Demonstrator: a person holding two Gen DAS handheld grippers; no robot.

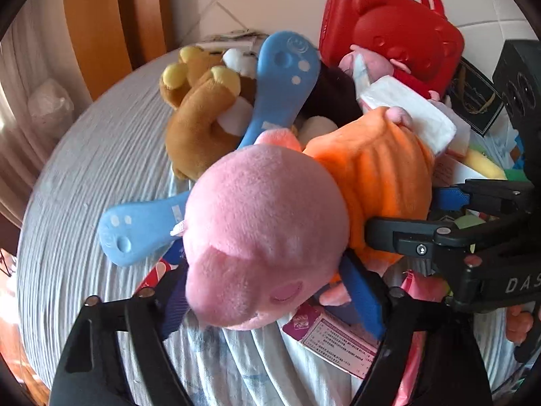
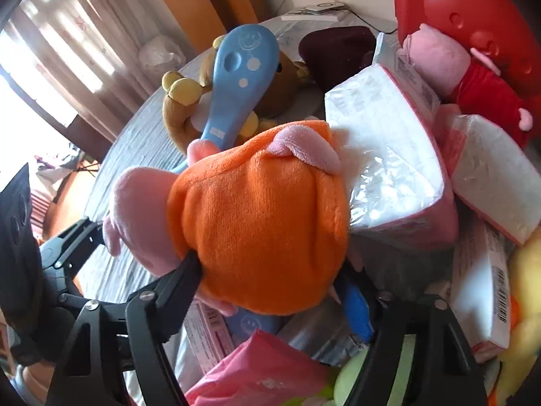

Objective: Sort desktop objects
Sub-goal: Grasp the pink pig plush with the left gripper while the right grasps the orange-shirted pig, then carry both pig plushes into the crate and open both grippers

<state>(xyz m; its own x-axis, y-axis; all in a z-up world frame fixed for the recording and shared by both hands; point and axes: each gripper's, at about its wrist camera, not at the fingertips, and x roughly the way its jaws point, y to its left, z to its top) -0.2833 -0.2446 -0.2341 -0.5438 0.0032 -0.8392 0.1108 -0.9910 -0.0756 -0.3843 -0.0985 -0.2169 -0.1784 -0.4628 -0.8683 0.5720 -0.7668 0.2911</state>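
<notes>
I have both claws pinching one pink plush pig in an orange dress (image 1: 270, 223): left claw (image 1: 270, 304) on its head, right claw (image 2: 270, 291) on its body. Next: lift it clear of the cluttered worktop (image 1: 101, 169).

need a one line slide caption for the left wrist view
Left gripper closed on the head of a pink pig plush in an orange dress, right gripper clamping its body, above a cluttered table.
</notes>
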